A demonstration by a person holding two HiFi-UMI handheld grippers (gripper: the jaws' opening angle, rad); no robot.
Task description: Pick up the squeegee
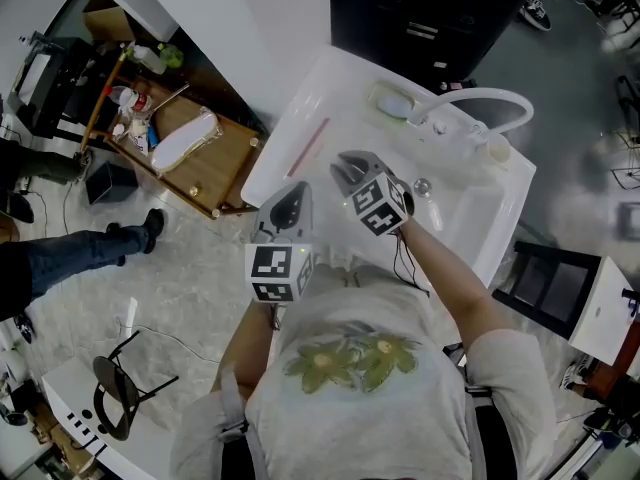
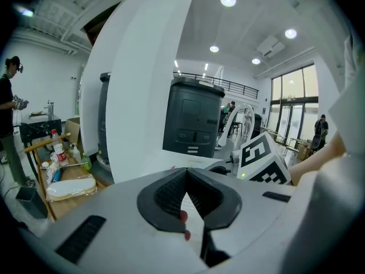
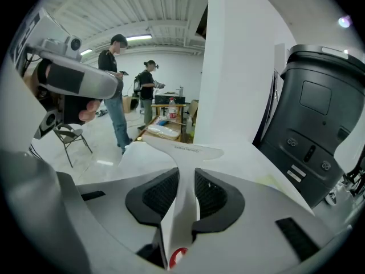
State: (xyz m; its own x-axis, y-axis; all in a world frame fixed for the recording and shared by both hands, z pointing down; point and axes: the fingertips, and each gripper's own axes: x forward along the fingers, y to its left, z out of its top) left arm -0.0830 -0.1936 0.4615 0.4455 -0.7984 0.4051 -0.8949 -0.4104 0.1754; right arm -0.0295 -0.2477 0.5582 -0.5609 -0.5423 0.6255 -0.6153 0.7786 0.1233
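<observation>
The right gripper (image 3: 186, 173) has its 2 jaws clamped on the thin white handle of the squeegee (image 3: 183, 148). The squeegee's wide blade juts out ahead of the jaws, over the white sink (image 1: 290, 118). The left gripper (image 2: 186, 174) hovers just beside the right one, its jaws pressed together on nothing. The risk I see is the smooth, narrow handle swivelling or sliding in that pinch. A knock of the blade against the sink rim, or a fast tip of the wrist, could cause it.

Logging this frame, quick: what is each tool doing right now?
Left tool: closed, nothing between its jaws.
Right tool: closed on the squeegee handle.
</observation>
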